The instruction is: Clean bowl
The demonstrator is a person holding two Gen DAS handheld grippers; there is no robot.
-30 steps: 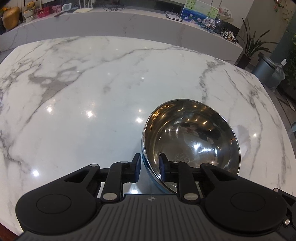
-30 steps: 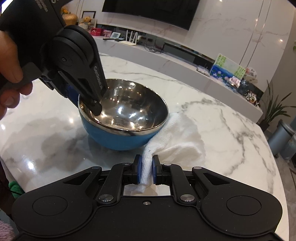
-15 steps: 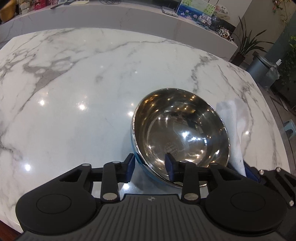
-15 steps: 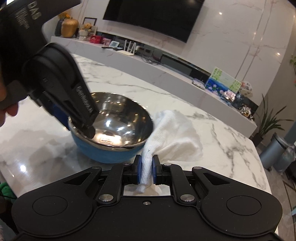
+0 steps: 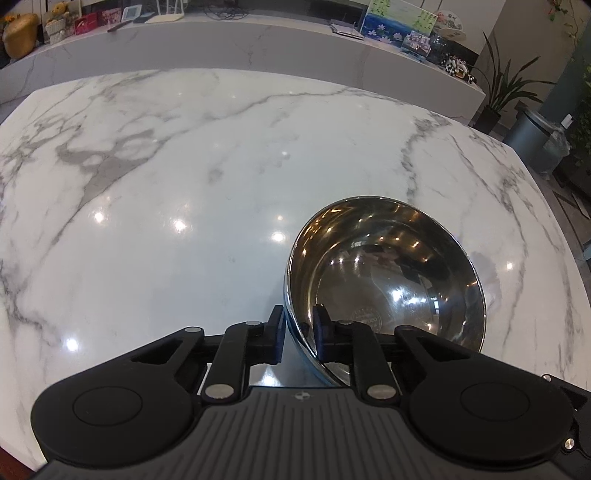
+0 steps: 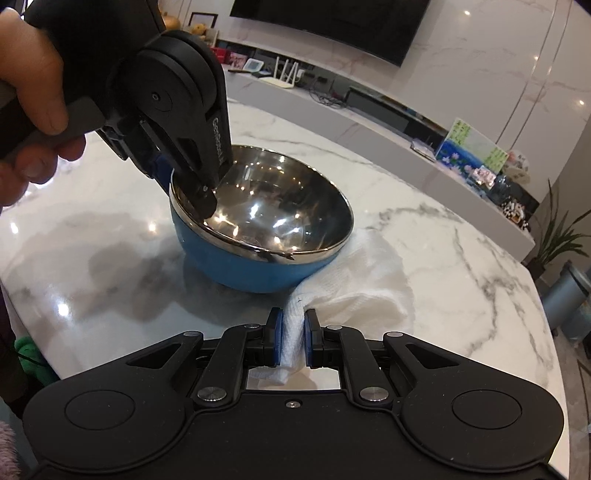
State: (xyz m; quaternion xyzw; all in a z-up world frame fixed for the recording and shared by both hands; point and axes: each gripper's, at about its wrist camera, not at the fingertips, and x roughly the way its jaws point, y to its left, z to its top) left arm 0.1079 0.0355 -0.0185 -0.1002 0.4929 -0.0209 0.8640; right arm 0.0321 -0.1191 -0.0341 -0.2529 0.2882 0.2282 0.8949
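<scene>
Left gripper (image 5: pixel 298 332) closing astride near rim of steel bowl (image 5: pixel 388 273), seemingly pinching. Right gripper (image 6: pixel 293 341) pinches white cloth (image 6: pixel 354 288) just beside bowl, toward table's (image 5: pixel 184 155) right edge.

One bowl (image 6: pixel 266 236), steel inside, blue outside. One white cloth (image 6: pixel 354 280). Two grippers: left gripper (image 5: pixel 298 334) and right gripper (image 6: pixel 293 341), two fingers each. One marble table (image 5: pixel 184 184). One hand (image 6: pixel 29 110) visible. One wall screen (image 6: pixel 332 26). One white router (image 6: pixel 284 74). Two potted plants (image 5: pixel 498 92). One grey bin (image 5: pixel 532 140).
</scene>
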